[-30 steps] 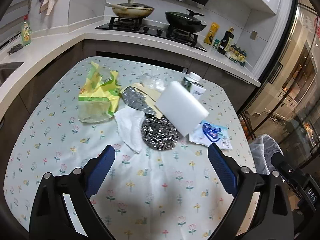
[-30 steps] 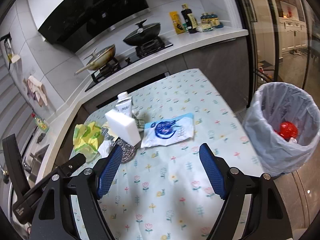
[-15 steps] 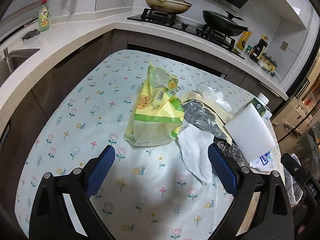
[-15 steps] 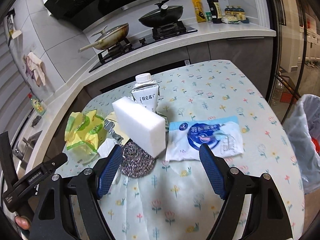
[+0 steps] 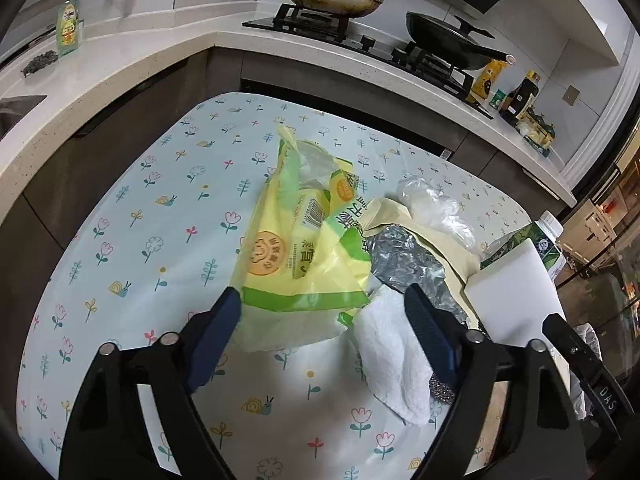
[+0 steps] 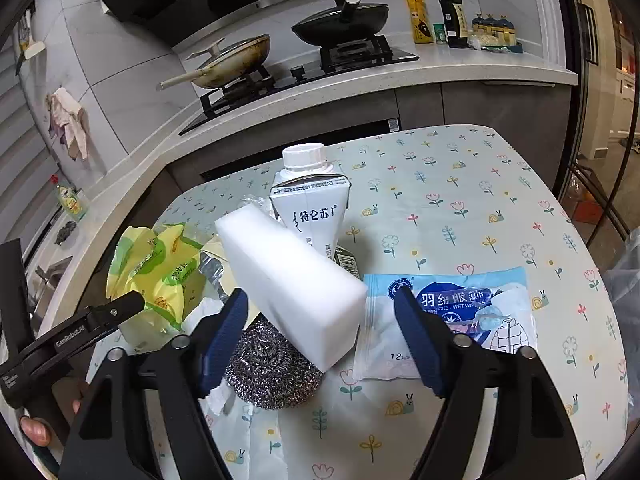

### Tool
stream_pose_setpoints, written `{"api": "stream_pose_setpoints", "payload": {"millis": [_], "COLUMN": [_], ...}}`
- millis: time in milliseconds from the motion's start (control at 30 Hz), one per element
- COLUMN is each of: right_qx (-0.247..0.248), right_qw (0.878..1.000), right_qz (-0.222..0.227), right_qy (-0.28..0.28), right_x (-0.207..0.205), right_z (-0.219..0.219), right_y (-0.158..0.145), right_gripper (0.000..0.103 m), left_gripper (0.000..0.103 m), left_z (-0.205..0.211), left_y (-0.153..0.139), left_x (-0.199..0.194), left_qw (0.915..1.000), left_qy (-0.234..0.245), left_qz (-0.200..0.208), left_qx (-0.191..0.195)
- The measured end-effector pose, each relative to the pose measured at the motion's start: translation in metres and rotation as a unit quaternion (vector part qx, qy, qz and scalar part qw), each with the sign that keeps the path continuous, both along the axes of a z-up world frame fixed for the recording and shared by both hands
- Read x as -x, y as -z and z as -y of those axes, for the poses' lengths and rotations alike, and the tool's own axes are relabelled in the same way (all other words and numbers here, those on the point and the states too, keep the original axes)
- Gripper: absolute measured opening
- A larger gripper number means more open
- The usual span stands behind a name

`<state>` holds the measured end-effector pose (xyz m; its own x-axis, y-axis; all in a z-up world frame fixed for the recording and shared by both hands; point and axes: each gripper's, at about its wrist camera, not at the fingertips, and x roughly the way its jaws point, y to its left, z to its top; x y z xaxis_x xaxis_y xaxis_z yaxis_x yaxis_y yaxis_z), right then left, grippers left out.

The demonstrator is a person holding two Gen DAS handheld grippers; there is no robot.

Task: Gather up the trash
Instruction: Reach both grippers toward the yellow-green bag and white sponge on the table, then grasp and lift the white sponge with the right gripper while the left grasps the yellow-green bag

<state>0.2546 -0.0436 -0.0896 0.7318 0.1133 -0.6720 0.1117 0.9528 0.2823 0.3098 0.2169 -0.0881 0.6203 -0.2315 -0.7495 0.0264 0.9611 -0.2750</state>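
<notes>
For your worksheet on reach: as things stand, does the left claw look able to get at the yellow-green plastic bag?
Probably yes. The left claw is open, and the near edge of the yellow-green plastic bag already lies between its fingers with nothing on top. The white paper towel beside it may get caught too.

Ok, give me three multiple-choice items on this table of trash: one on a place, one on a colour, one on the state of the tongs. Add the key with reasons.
1. Where does the white sponge block rest?
A. leaning on the steel scourer, in front of the milk carton
B. inside the yellow-green bag
C. on the stove

2. What colour is the wet-wipes packet?
A. red
B. blue and white
C. black

3. How do the left tongs stand?
A. shut on the paper towel
B. shut on nothing
C. open, around the near end of the yellow-green bag

Key: 1 A, its lower edge overlaps the scourer; 2 B, blue print on white film; 3 C, fingers apart either side of the bag, holding nothing.
</notes>
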Motion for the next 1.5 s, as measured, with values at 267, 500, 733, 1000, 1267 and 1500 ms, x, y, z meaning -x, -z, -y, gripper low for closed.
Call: {"api": "stream_pose_setpoints", "payload": {"millis": [267, 500, 733, 1000, 1267, 1500], "right_qx": [-0.009, -0.023, -0.031, -0.039, -0.043, -0.051], "right_qw": [0.999, 0.996, 0.993, 0.99, 0.988, 0.989], "right_qz": [0.033, 0.081, 0.113, 0.128, 0.122, 0.105], "right_qy": [-0.024, -0.016, 0.013, 0.052, 0.083, 0.086], "right_x": [0.033, 0.076, 0.119, 0.165, 0.204, 0.215], "right_z": [-0.006, 0.009, 0.04, 0.082, 0.115, 0.119], "right_y": [-0.025, -0.064, -0.09, -0.099, -0.089, -0.071], "right_gripper": [0.036, 0.036, 0.036, 0.036, 0.036, 0.036], "left_gripper": [0.016, 0.01, 0.006, 0.0, 0.084, 0.086], "left_z": [0.005, 0.006, 0.032, 0.087, 0.096, 0.051], "left_y": [-0.01, -0.047, -0.089, -0.12, -0.085, -0.027], "left_x": [0.015, 0.055, 0.096, 0.137, 0.168, 0.188], "left_qw": [0.9999, 0.9991, 0.9964, 0.99, 0.9957, 0.9985], "left_qy": [0.005, 0.005, 0.03, 0.092, 0.067, -0.012], "left_qz": [0.007, 0.041, 0.078, 0.105, 0.064, 0.012], "left_qx": [-0.012, 0.001, 0.012, 0.019, -0.007, -0.052]}}
